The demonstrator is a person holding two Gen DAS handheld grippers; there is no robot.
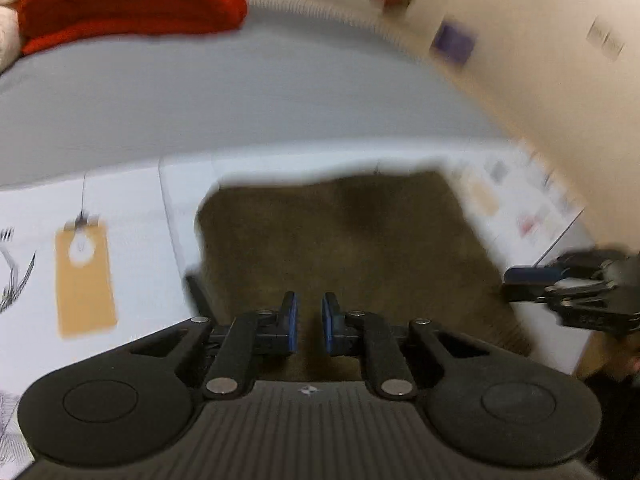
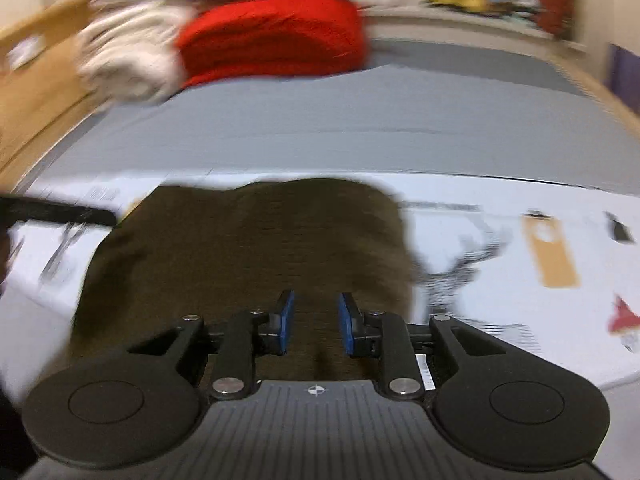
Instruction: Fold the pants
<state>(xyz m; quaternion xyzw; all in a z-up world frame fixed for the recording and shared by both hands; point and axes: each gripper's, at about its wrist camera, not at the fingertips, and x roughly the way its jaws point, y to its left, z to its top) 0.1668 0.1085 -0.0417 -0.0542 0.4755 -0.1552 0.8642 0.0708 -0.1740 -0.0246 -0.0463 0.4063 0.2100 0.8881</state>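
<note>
Your left claw [image 1: 309, 322] hangs over the brown pants [image 1: 352, 264], its blue pads a narrow gap apart and gripping nothing. Your right claw [image 2: 315, 324] stands partly open above the same cloth, also empty-handed. The pants, a soft ribbed-looking fabric, lie in a folded, roughly square heap on a white printed sheet [image 2: 500, 240] atop the grey bed [image 2: 360, 120]. Behind sits a plush red blanket [image 2: 272, 36].
</note>
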